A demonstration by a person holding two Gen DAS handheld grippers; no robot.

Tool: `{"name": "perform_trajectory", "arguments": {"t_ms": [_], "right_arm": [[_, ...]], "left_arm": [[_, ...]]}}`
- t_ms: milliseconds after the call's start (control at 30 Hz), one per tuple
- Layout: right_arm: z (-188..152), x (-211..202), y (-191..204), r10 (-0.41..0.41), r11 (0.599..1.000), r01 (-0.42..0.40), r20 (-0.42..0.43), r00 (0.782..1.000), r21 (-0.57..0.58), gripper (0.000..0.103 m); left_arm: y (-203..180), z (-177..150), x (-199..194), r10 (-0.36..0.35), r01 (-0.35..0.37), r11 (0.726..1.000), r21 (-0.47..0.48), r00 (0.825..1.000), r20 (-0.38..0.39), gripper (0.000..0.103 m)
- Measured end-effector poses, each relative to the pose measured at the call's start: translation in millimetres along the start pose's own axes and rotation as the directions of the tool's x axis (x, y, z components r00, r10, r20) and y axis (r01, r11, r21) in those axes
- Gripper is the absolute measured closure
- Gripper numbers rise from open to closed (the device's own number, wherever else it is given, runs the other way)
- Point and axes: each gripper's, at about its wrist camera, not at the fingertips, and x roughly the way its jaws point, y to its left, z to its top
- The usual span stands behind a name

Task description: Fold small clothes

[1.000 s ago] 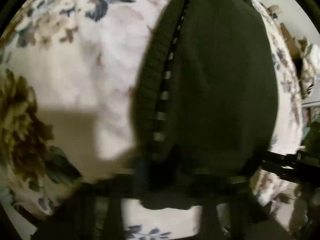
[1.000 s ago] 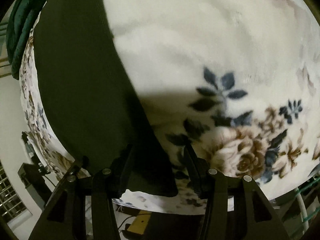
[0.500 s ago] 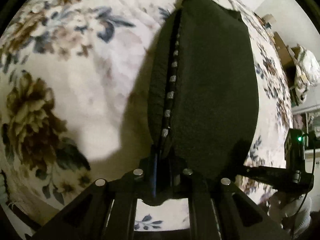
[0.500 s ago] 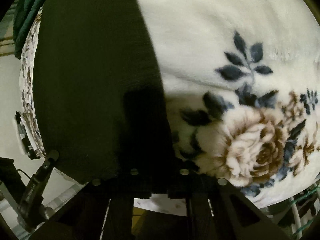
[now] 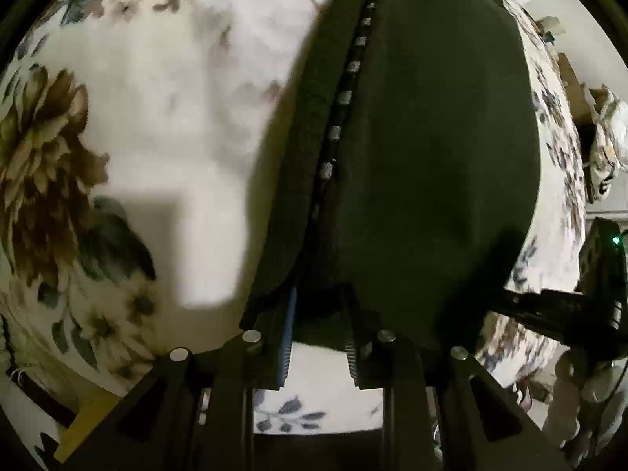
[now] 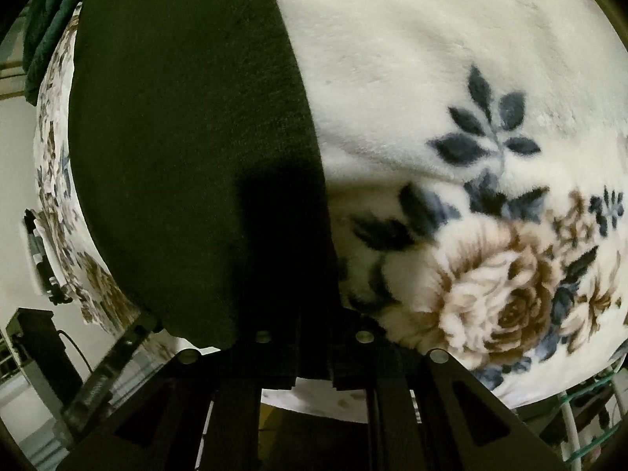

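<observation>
Left tongs (image 5: 318, 333): jaws a small gap apart, having just been opening; the near edge of the dark green knitted garment (image 5: 424, 149) sits between them, the pads not visibly pressing it. Right tongs (image 6: 314, 349): jaws nearly together, having just been closing, now clamped on the near right corner of the same garment; the contact itself is lost in shadow. Garment lies flat on a bed covered by a cream floral blanket (image 6: 451, 78), ribbed band (image 5: 310, 129) with a row of pale stitches along its left edge in the left wrist view. Right tongs also show at that view's right edge. Dark teal fabric (image 6: 47, 27) lies at the bed's far left.
</observation>
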Motion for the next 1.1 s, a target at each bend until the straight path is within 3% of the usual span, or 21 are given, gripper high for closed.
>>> {"name": "perform_trajectory", "arguments": {"t_ms": [33,67,233,500,633,867,933,1000,1100], "right_arm": [[12,-2,-4,0.001,1.000,-0.001,-0.002,1.000,0.004,0.091],[14,0,-3,0.002,1.000,-0.002,-0.003,1.000,0.005,0.091],[17,-4,-7,0.000,1.000,0.000,-0.002,1.000,-0.011,0.091],[19,-13,-13,0.020,1.000,-0.020,-0.004,1.000,-0.018,0.091],[17,-15,-6,0.030,0.999,-0.030,-0.006,1.000,-0.041,0.091],[16,-11,0,-0.025,0.998,0.024,-0.013,1.000,-0.058,0.091],[16,-13,-1,-0.018,0.998,0.017,-0.019,1.000,-0.065,0.085],[16,-15,-6,0.014,0.998,-0.015,-0.023,1.000,-0.058,0.065],[18,-16,-15,0.037,0.998,-0.038,-0.020,0.999,-0.043,0.063]], "left_arm": [[0,0,-3,0.002,-0.002,1.000,-0.004,1.000,0.029,0.087],[0,1,-7,0.005,-0.005,1.000,-0.007,0.999,0.050,0.102],[-7,-3,-34,-0.006,0.008,1.000,-0.017,0.991,0.130,0.102],[-2,-11,-66,0.008,-0.002,0.999,-0.033,0.982,0.188,0.102],[1,-7,-55,0.053,-0.049,0.998,-0.026,0.984,0.170,0.102],[17,-6,-19,0.126,-0.123,0.992,-0.035,0.986,0.109,0.103],[22,-7,-21,0.095,-0.091,0.995,-0.036,0.990,0.102,0.103],[25,-8,-26,0.017,-0.014,0.999,-0.031,0.996,0.093,0.102],[21,-3,-28,-0.071,0.073,0.997,-0.026,0.994,0.086,0.101]]}}
